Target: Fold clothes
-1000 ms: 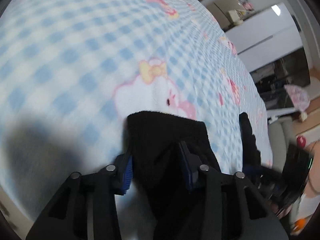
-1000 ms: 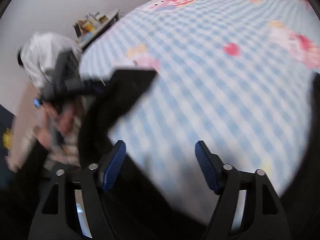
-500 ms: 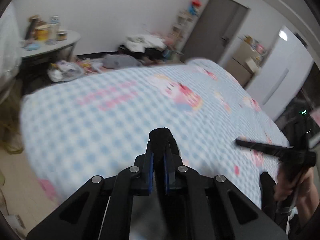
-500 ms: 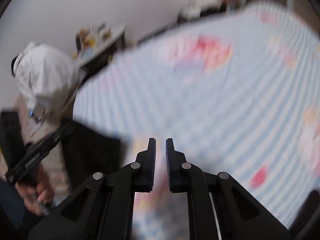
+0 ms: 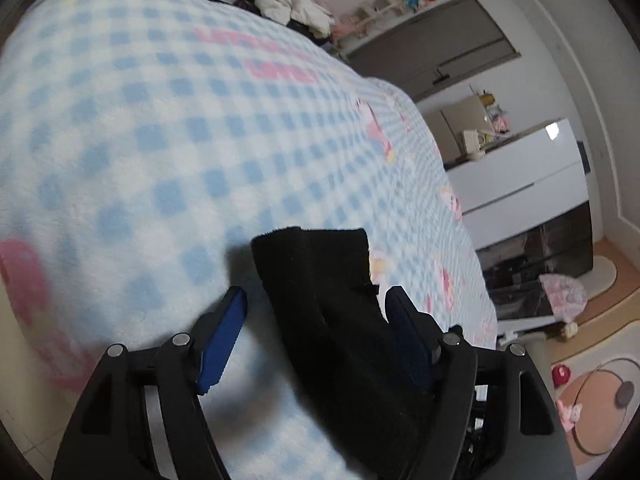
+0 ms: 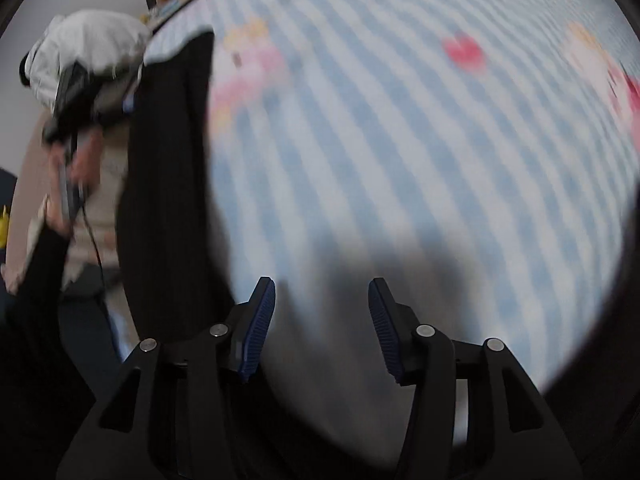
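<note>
So the black garment (image 5: 332, 312) is laid out on the bed's blue checked blanket (image 5: 160, 140), probably to get it flat before folding. The left tongs (image 5: 314, 320) have just been opening; the cloth sits between the pads, leaning on the right-hand one but not pinched. The right tongs (image 6: 322, 320) have just spread too, nothing between them. Only the right wrist view shows the garment hanging past the bed edge; only the left shows its top hem.
</note>
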A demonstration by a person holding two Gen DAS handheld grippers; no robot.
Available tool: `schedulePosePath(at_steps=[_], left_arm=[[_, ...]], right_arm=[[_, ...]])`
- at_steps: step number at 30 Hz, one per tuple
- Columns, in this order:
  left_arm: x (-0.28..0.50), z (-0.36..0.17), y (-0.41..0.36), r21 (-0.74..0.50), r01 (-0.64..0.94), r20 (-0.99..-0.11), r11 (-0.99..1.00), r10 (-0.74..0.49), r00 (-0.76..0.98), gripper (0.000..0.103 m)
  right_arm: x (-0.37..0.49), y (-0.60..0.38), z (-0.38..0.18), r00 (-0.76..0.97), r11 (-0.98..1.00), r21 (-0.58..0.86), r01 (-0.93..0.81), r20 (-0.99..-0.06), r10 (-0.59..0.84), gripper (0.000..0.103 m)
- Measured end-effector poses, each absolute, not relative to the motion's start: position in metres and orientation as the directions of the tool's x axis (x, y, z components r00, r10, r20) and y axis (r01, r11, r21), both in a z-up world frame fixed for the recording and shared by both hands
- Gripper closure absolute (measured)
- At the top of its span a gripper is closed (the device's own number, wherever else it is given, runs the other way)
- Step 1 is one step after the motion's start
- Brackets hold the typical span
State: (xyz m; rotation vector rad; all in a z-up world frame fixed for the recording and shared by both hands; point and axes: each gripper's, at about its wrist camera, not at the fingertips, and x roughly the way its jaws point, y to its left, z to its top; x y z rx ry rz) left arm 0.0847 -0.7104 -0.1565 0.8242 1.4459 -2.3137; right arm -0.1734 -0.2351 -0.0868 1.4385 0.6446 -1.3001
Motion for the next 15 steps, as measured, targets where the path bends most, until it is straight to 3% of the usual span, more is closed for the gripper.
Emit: schedulePosePath(at_steps=[1,2,4,5,6,7,9,12,15], left_arm=[[0.073,-0.154,-0.707,-0.692,0.540,-0.632,-0.479,0.040,-0.774,0.031],[0.059,-0.149,-0.703,-0.652,0.562,-0.660,-0.510,0.016,-0.751,0.046],[0.031,-0.140,-0.693,-0.566,0.601,-0.712,-0.565,-0.034,-0.702,0.092],[0.017,-0.135,-0.689,-0.520,0.618,-0.735,-0.590,-0.060,-0.676,0.093],[0.012,-0.125,-0.688,-0.506,0.618,-0.730,-0.601,-0.083,-0.678,0.093],[0.012,-0.112,-0.688,-0.506,0.613,-0.714,-0.607,-0.105,-0.693,0.094],[0.013,-0.089,-0.690,-0.504,0.604,-0.685,-0.617,-0.141,-0.715,0.094],[0.018,-0.082,-0.694,-0.485,0.607,-0.697,-0.630,-0.141,-0.703,0.093],[0.021,-0.089,-0.696,-0.456,0.616,-0.739,-0.643,-0.112,-0.664,0.083]], right_arm=[[-0.172,-0.219,-0.090,0.267,-0.308,0.329,0.893,-0.937,-0.227,0.051],[-0.167,-0.209,-0.090,0.270,-0.297,0.328,0.897,-0.938,-0.218,0.050],[-0.157,-0.190,-0.092,0.277,-0.274,0.325,0.905,-0.940,-0.200,0.049],[-0.151,-0.184,-0.091,0.262,-0.260,0.307,0.916,-0.946,-0.193,0.051],[-0.143,-0.185,-0.087,0.220,-0.242,0.263,0.934,-0.957,-0.191,0.075],[-0.136,-0.185,-0.083,0.177,-0.223,0.218,0.950,-0.966,-0.189,0.087],[-0.125,-0.185,-0.074,0.094,-0.197,0.133,0.971,-0.976,-0.197,0.100],[-0.131,-0.174,-0.047,-0.003,-0.237,0.059,0.970,-0.967,-0.253,0.101],[-0.162,-0.157,-0.031,0.008,-0.338,0.115,0.934,-0.954,-0.301,0.097]])
